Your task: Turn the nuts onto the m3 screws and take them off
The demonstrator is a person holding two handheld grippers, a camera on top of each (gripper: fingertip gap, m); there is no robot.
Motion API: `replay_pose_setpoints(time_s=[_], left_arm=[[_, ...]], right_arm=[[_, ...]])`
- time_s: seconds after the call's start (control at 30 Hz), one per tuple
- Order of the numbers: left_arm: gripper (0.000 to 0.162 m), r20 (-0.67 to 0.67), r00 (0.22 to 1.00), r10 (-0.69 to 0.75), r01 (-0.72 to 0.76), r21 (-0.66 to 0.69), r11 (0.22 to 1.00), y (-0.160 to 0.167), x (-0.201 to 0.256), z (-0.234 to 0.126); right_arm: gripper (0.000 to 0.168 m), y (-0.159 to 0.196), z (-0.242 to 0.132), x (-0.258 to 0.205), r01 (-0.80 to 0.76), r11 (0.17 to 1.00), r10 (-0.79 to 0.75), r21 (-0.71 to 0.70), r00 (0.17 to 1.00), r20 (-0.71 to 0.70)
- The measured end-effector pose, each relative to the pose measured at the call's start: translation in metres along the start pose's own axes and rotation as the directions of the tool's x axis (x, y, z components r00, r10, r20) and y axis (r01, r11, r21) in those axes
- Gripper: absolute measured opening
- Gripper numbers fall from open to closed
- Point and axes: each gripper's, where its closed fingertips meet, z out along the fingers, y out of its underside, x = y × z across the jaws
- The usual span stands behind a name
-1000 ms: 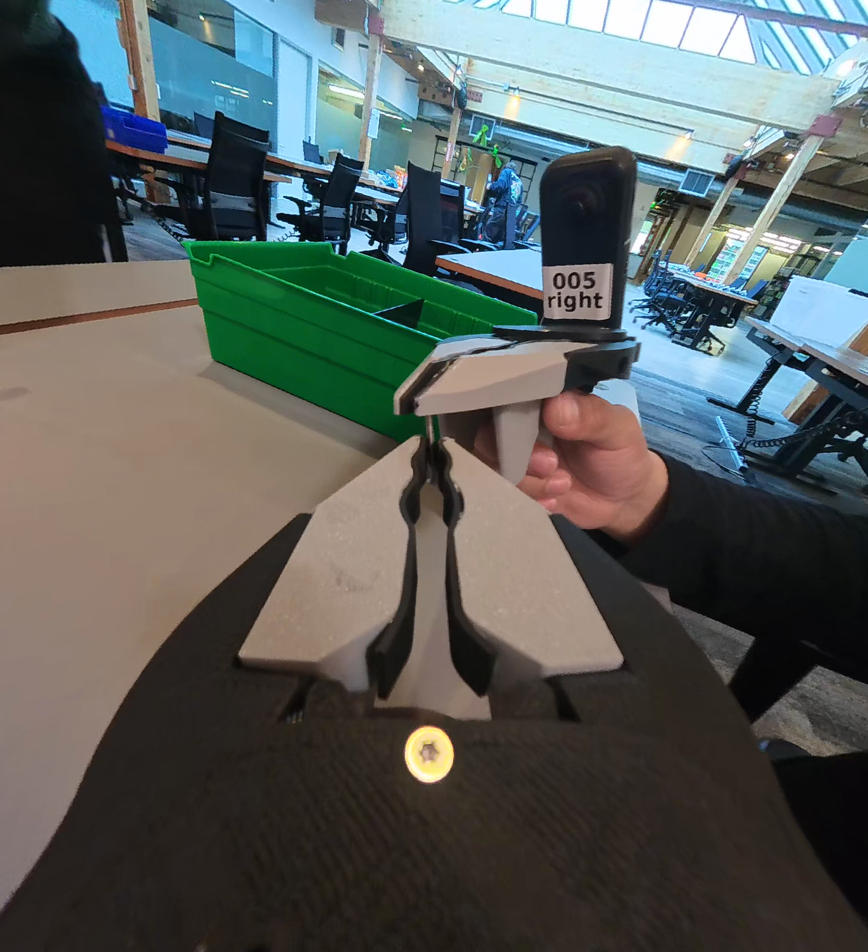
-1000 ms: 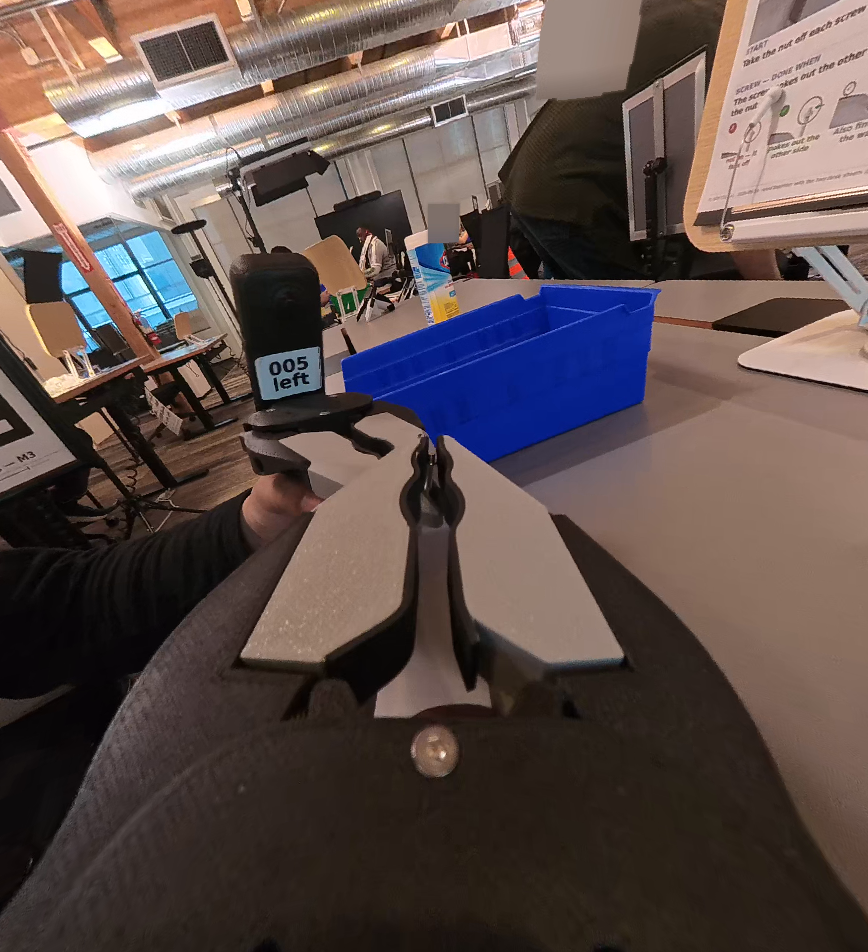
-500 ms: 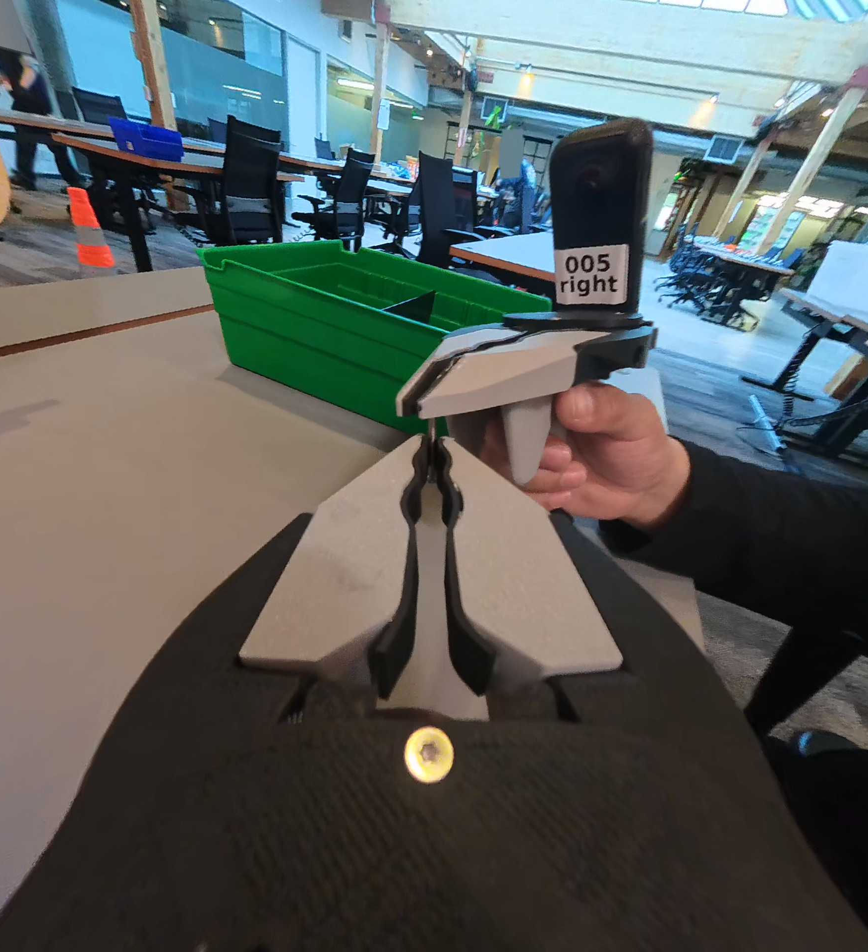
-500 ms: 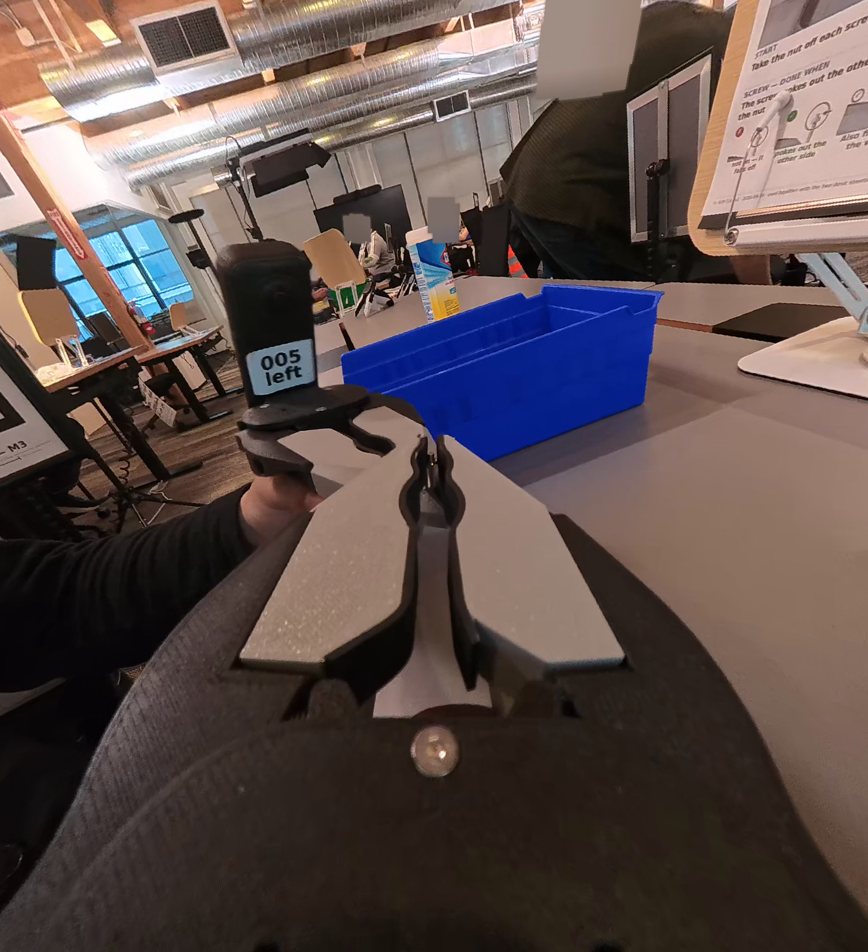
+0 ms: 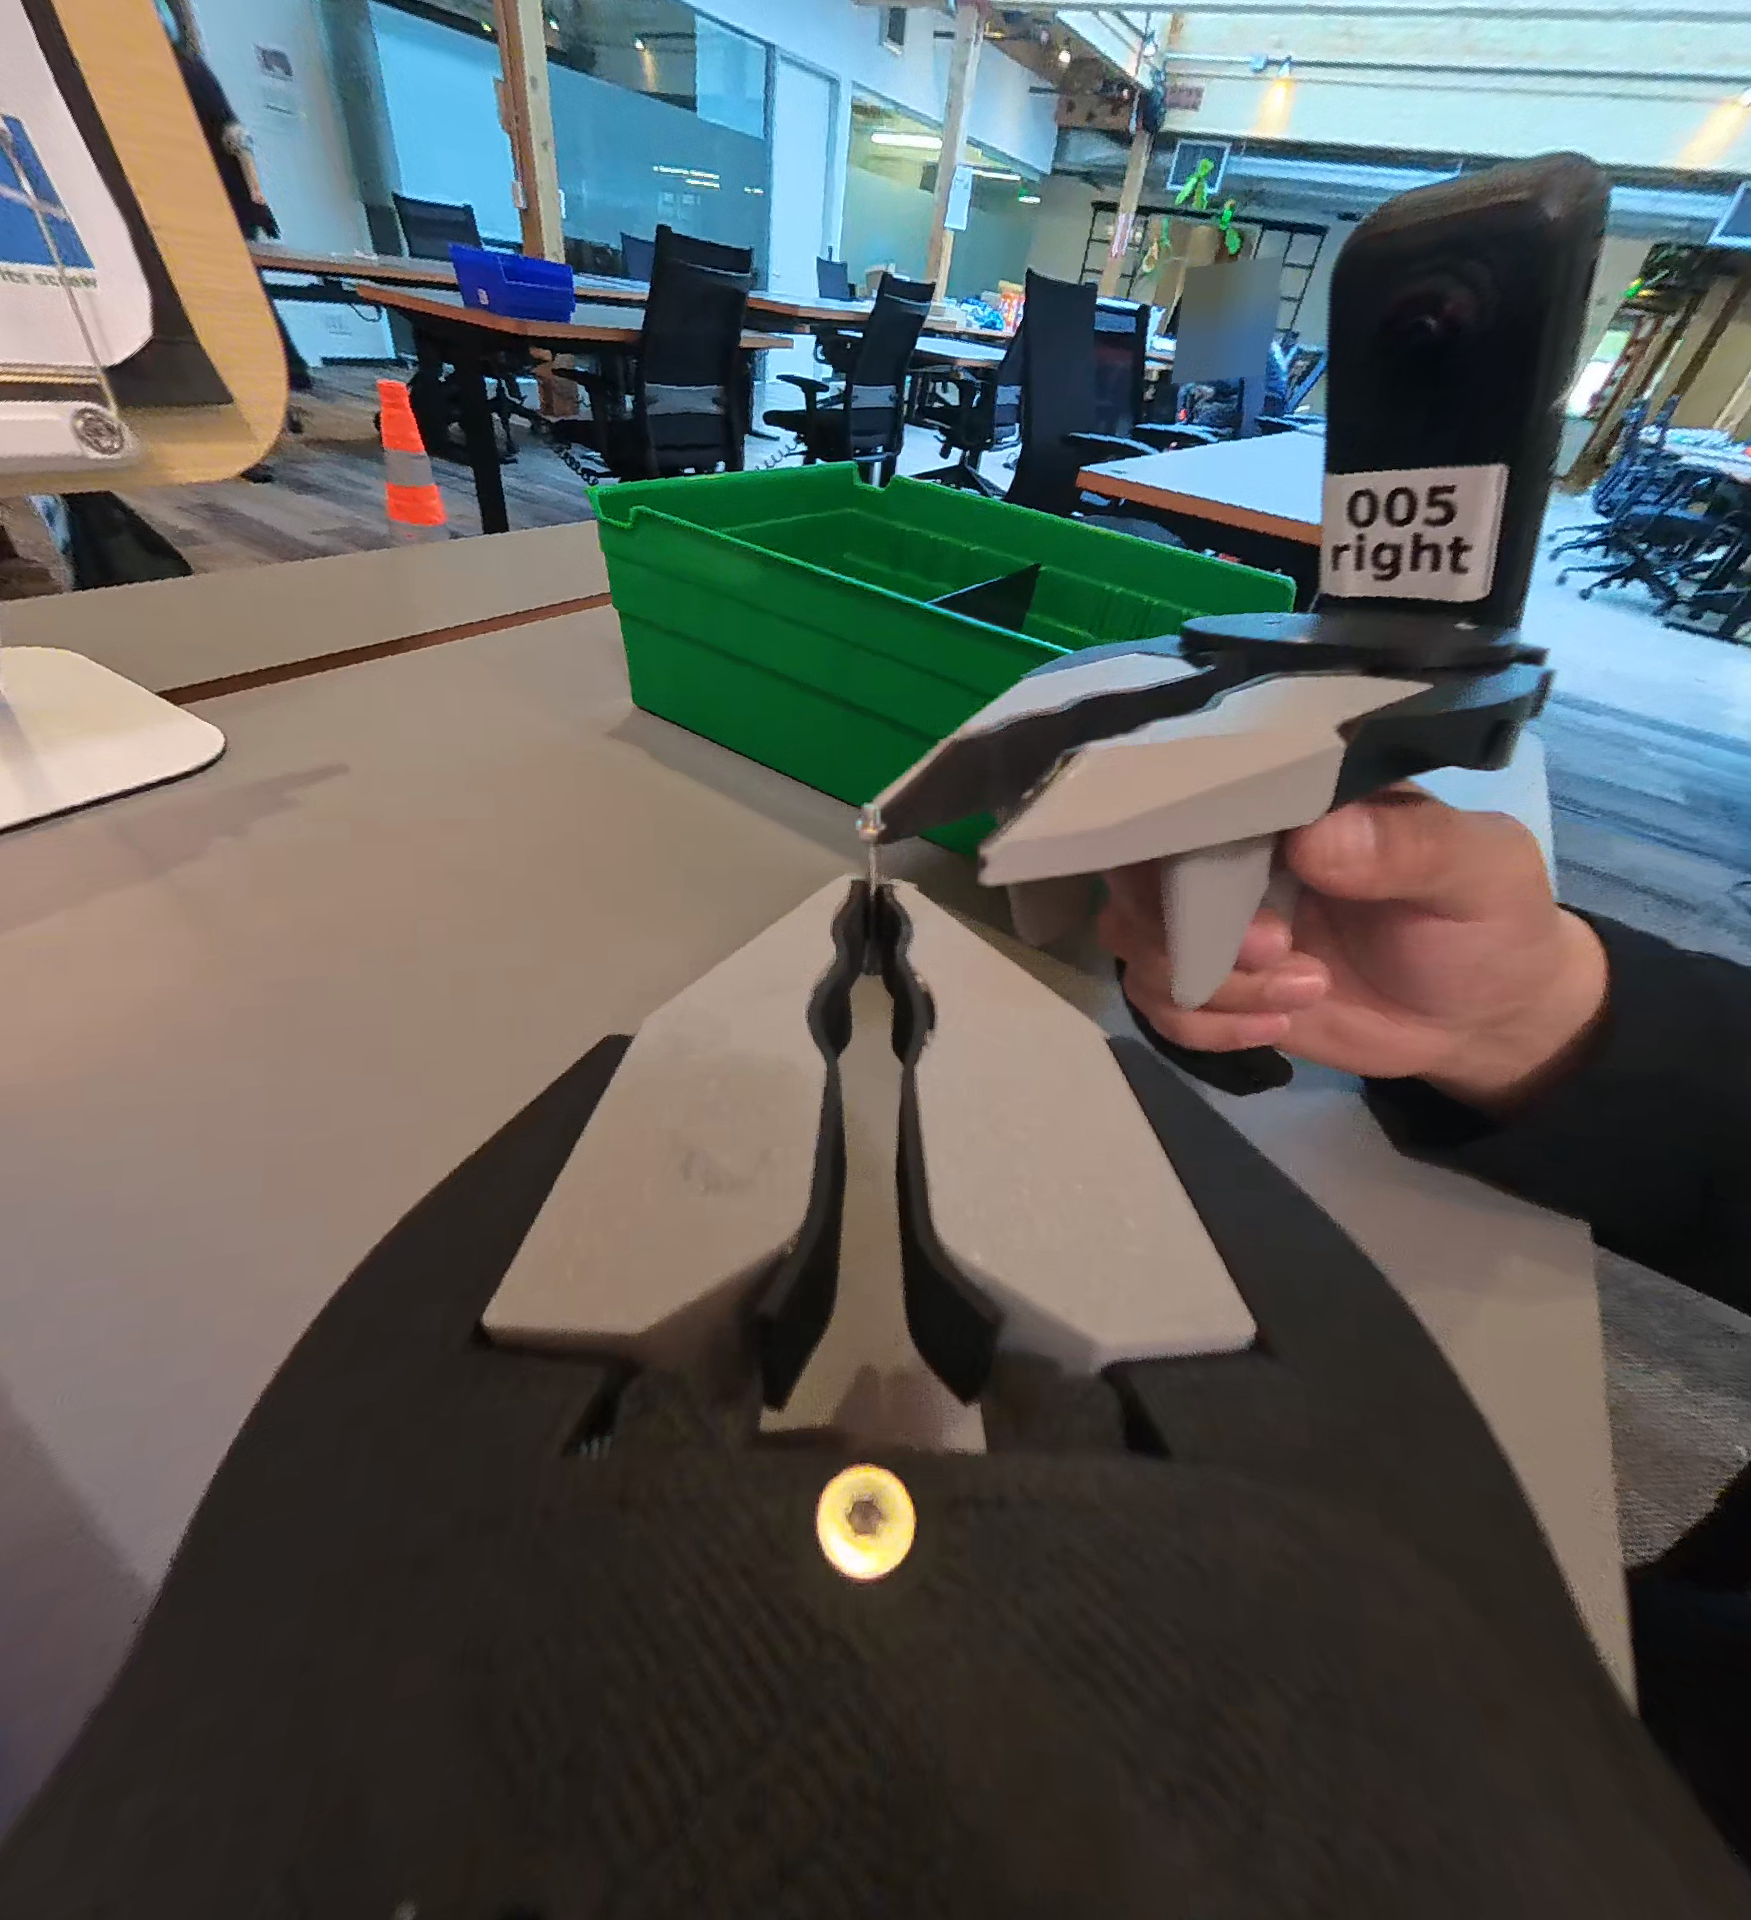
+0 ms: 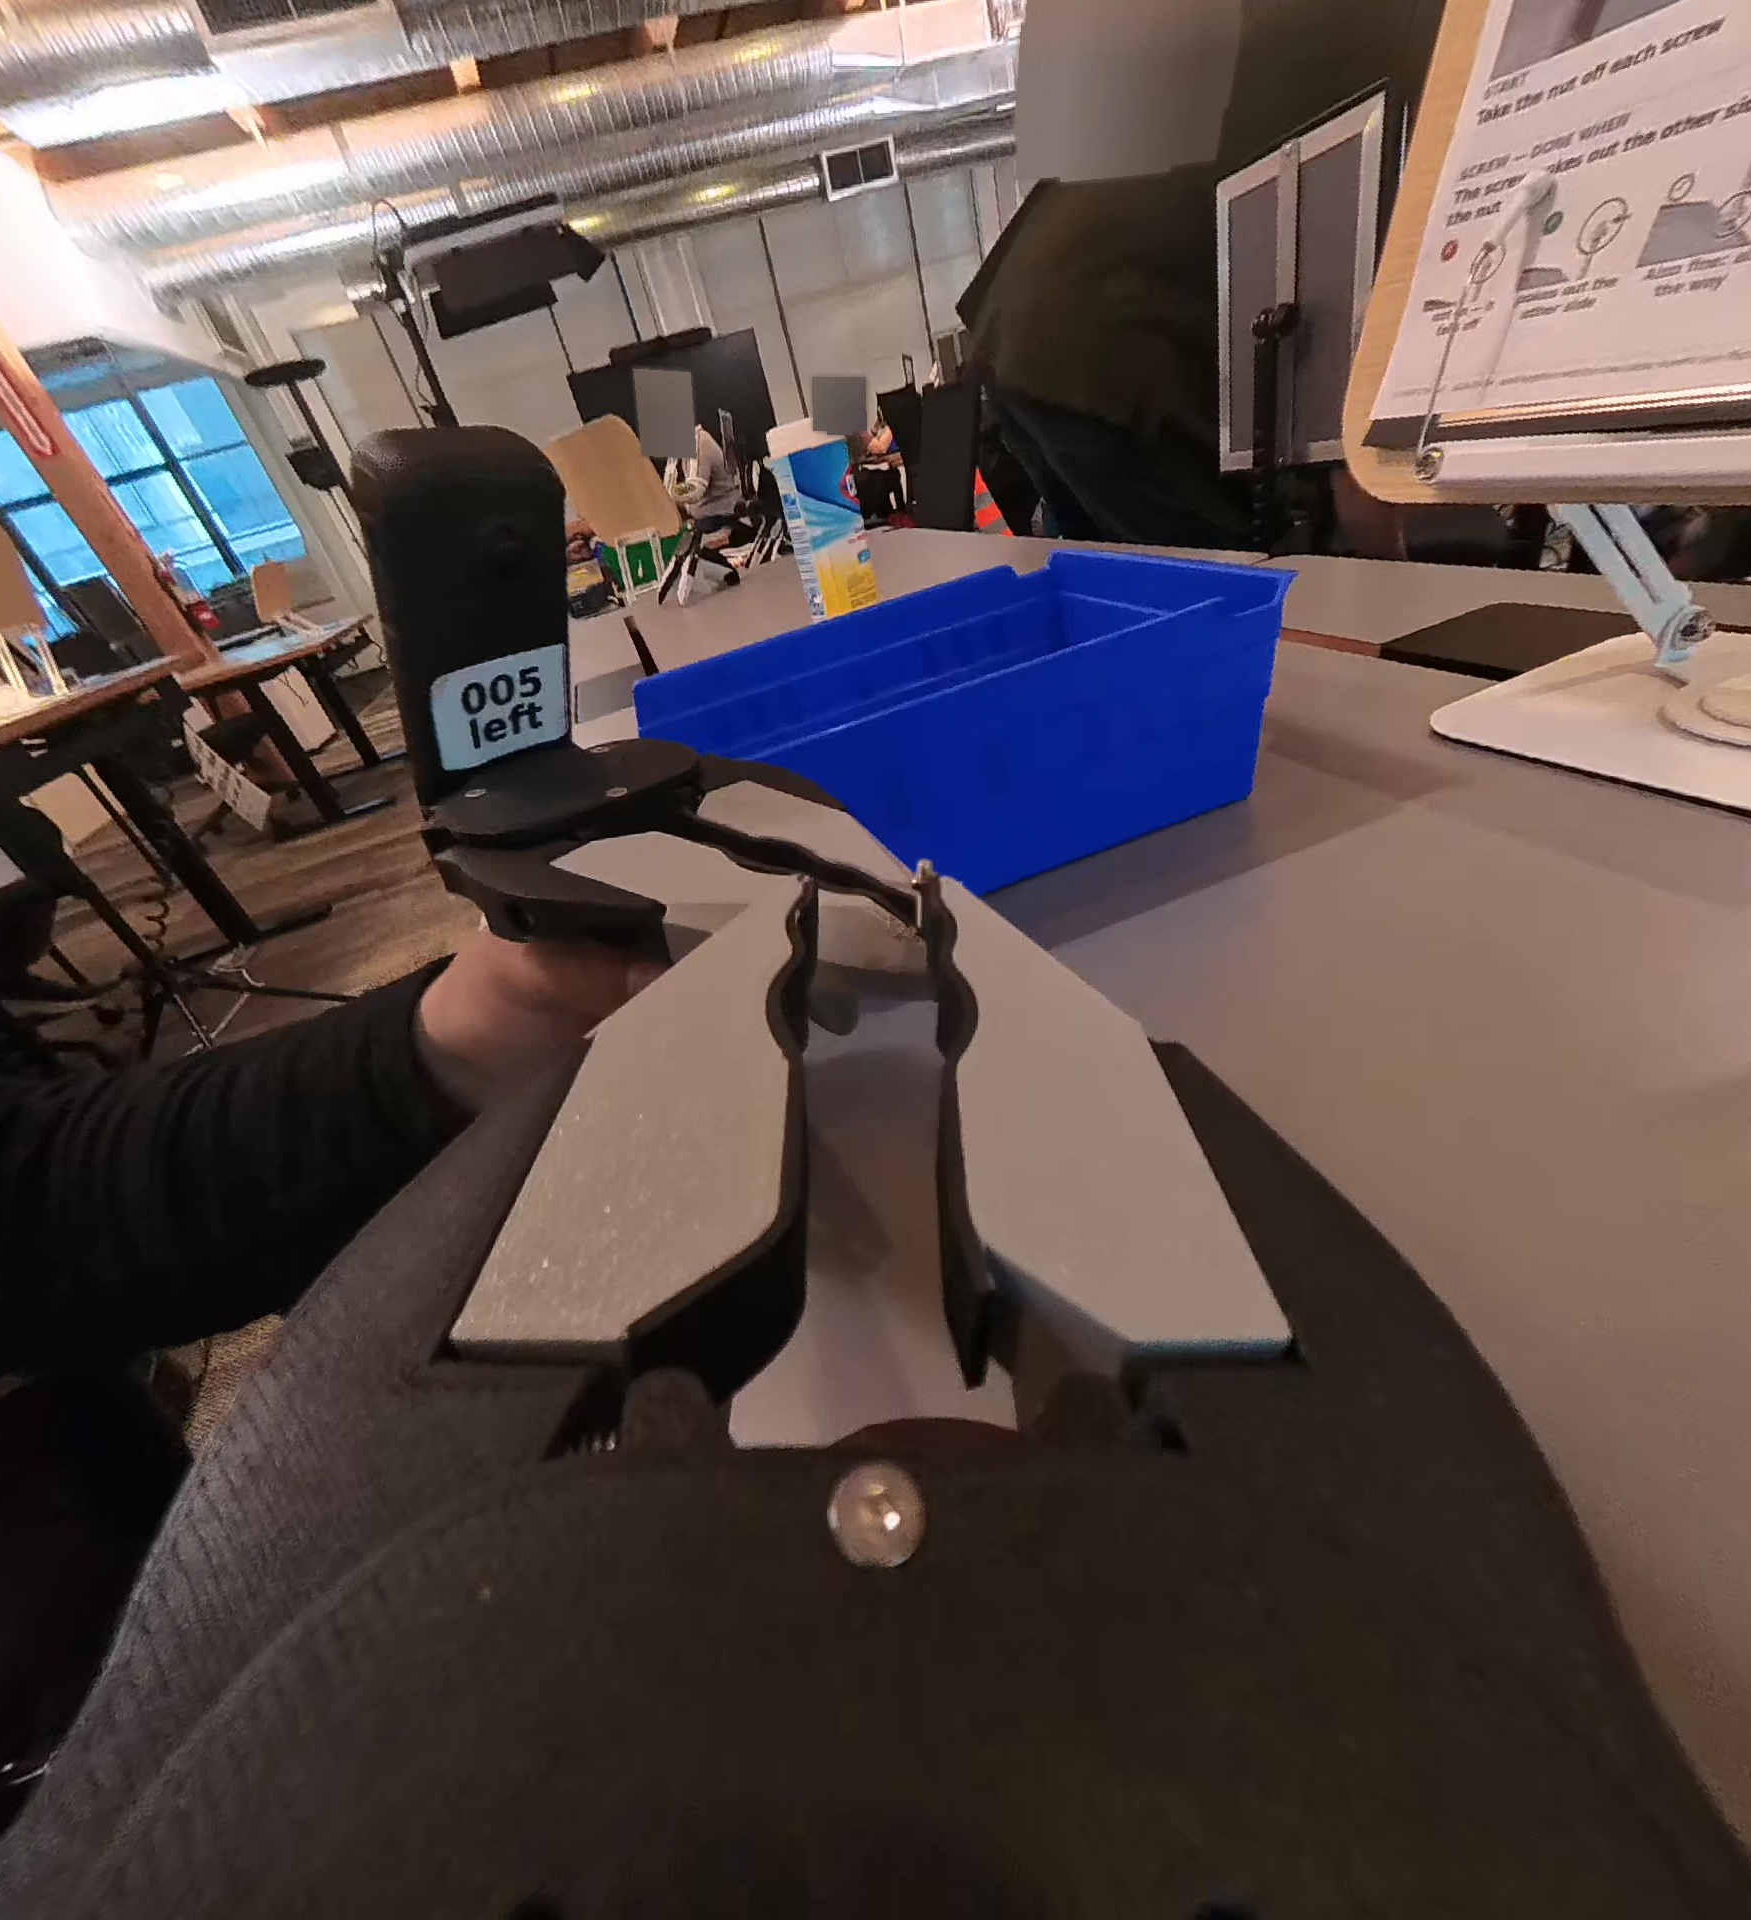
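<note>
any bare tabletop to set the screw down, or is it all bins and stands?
Bare tabletop runs between the white stand base and the green bin. More in the right wrist view: open surface between the blue bin and the other stand base. Crowded only at the near edge, where the left gripper and right gripper meet around the screw.

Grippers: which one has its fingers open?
The right gripper: its fingers stand apart, while the left gripper is shut on the screw.
</note>
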Motion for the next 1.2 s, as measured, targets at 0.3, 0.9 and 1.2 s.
replay_pose_setpoints(time_s=[0.3,0.9,1.2], left_arm=[[0.0,-0.063,0.995,0.073,-0.074,-0.013,0.997,0.002,0.019,0.004],[0.0,-0.058,0.997,0.054,-0.053,0.005,0.999,-0.001,0.017,0.004],[0.0,-0.028,1.0,0.015,-0.014,0.023,1.0,-0.004,0.007,0.0]], right_arm=[[0.013,0.002,0.004,-0.004,-0.023,1.0,0.023,0.002,0.999,0.033],[0.021,0.003,0.009,-0.006,0.029,1.0,-0.029,0.004,1.0,0.002],[0.015,-0.007,-0.001,-0.001,0.003,0.999,-0.003,0.054,1.0,-0.003]])
